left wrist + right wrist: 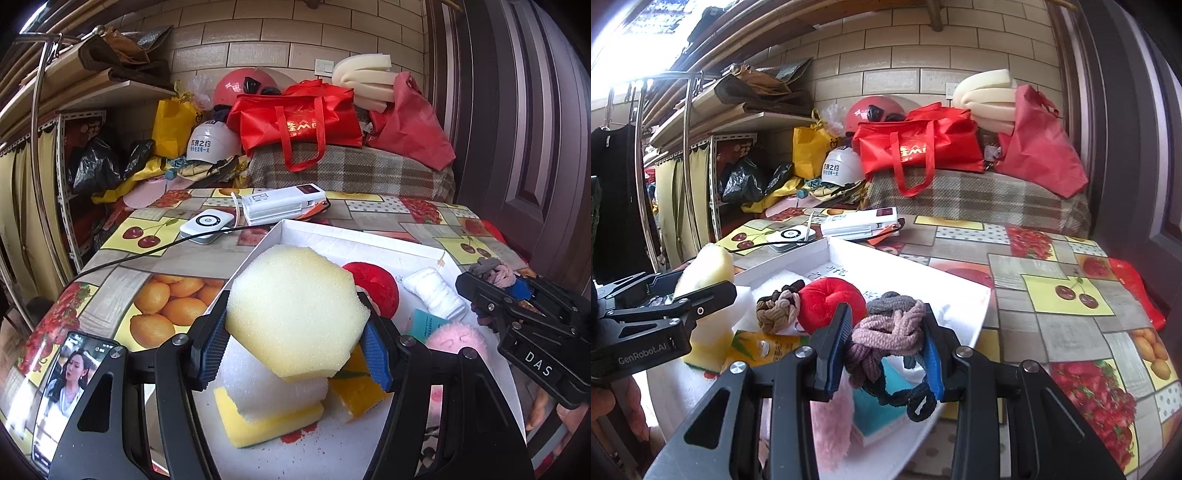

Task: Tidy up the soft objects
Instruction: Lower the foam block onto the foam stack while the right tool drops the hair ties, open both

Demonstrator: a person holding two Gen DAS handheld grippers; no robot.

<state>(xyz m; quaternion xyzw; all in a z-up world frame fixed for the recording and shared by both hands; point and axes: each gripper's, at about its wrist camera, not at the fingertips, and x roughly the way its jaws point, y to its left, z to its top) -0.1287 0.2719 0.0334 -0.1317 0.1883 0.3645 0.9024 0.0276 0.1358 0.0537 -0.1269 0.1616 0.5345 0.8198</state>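
My left gripper is shut on a pale yellow hexagonal sponge, held above the white box. Under it lie a white foam block on a yellow sponge and an orange-yellow pack. My right gripper is shut on a bunch of hair ties, pink, grey and dark, over the box's right part. In the box also sit a red plush ball, a beige-brown scrunchie, a pink fluffy piece, a teal card and a white rolled cloth.
A phone lies at the table's near left. A white charger puck, its black cable and a white power bank lie behind the box. Red bags, helmets and foam crowd the back. A door stands right.
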